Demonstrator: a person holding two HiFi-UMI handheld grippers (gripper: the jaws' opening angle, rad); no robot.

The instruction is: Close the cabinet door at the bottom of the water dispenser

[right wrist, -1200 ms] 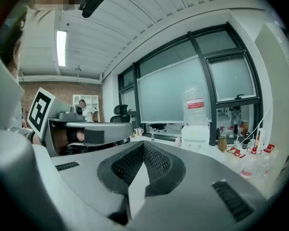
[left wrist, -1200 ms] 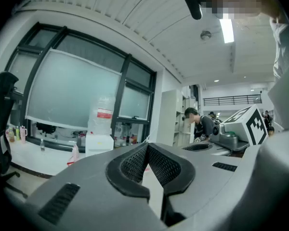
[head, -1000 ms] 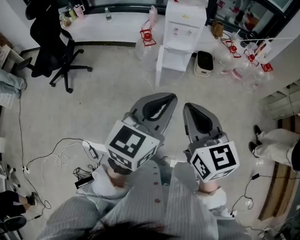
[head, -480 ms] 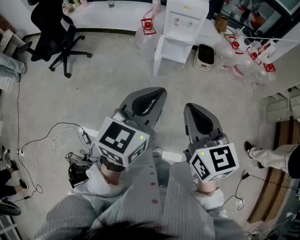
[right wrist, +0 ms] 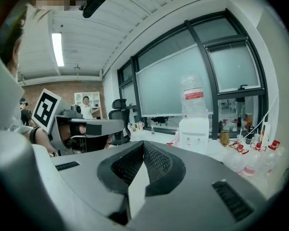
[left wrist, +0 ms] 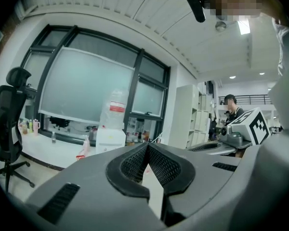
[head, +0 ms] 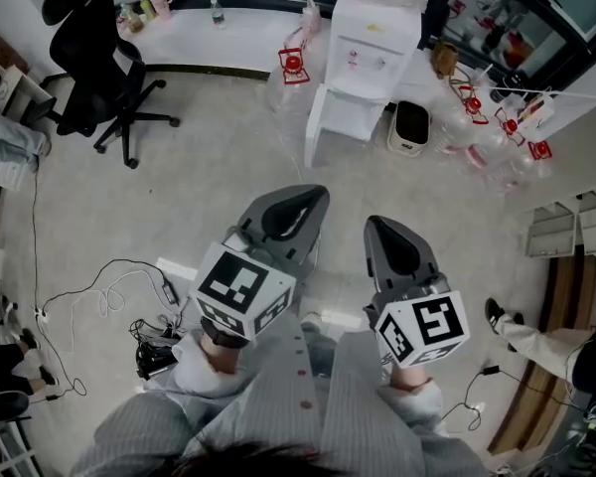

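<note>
The white water dispenser (head: 372, 43) stands against the far wall with a bottle on top. Its bottom cabinet door (head: 318, 127) hangs open, swung out to the left. My left gripper (head: 316, 193) and right gripper (head: 372, 224) are held side by side over the floor, well short of the dispenser and pointing toward it. Both are shut with nothing between the pads. In the left gripper view the dispenser (left wrist: 110, 139) shows small beyond the closed left gripper (left wrist: 147, 145). In the right gripper view the dispenser (right wrist: 193, 131) stands far past the closed right gripper (right wrist: 143, 143).
A black office chair (head: 94, 63) stands at the far left beside a long white counter (head: 228, 38). A small bin (head: 409, 127) and several red-capped bottles (head: 507, 117) sit right of the dispenser. Cables (head: 109, 286) lie on the floor at left. A person's leg (head: 531, 331) is at right.
Both grippers have shifted slightly lower, still shut and side by side. The person at the right has walked toward the lower edge.
</note>
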